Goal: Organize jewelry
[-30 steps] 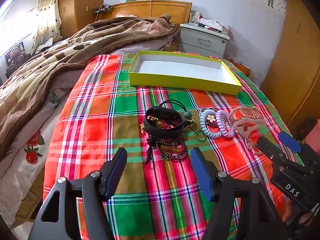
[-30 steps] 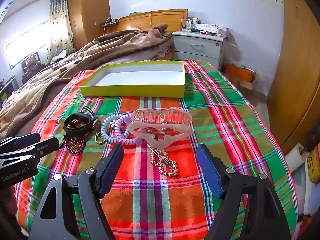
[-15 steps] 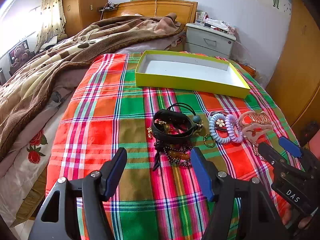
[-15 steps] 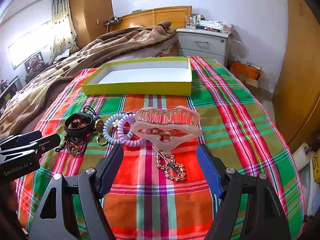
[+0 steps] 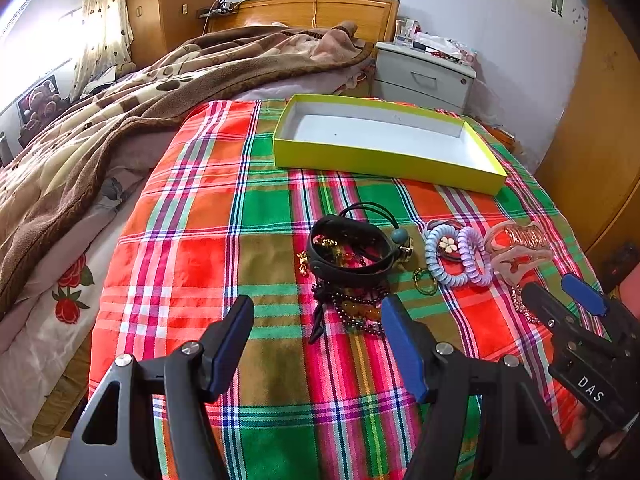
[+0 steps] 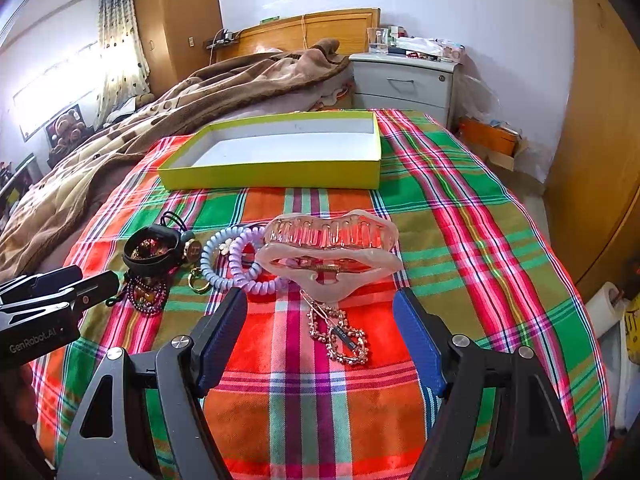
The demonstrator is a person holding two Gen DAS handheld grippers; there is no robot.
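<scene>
Jewelry lies on a plaid cloth. A black band (image 5: 350, 254) holds small pieces, with dark bead bracelets (image 5: 356, 308) just in front. Two coil hair ties (image 5: 456, 258) and a pink claw clip (image 5: 518, 250) lie to the right. In the right wrist view the claw clip (image 6: 330, 252) sits ahead, and a rhinestone clip (image 6: 340, 334) lies between the open fingers. An empty yellow-green box (image 5: 384, 160) stands behind; it also shows in the right wrist view (image 6: 272, 172). My left gripper (image 5: 316, 340) is open and empty, just short of the beads. My right gripper (image 6: 320, 332) is open and empty.
A brown blanket (image 5: 120, 112) covers the bed's left side. A grey nightstand (image 5: 424, 76) stands behind the box. A wooden wardrobe (image 6: 600, 140) is at the right. The cloth drops off at the bed's right edge (image 6: 580, 300).
Both grippers have moved forward toward the jewelry and stay open. The rhinestone clip now lies between the right fingers. Nothing has been picked up.
</scene>
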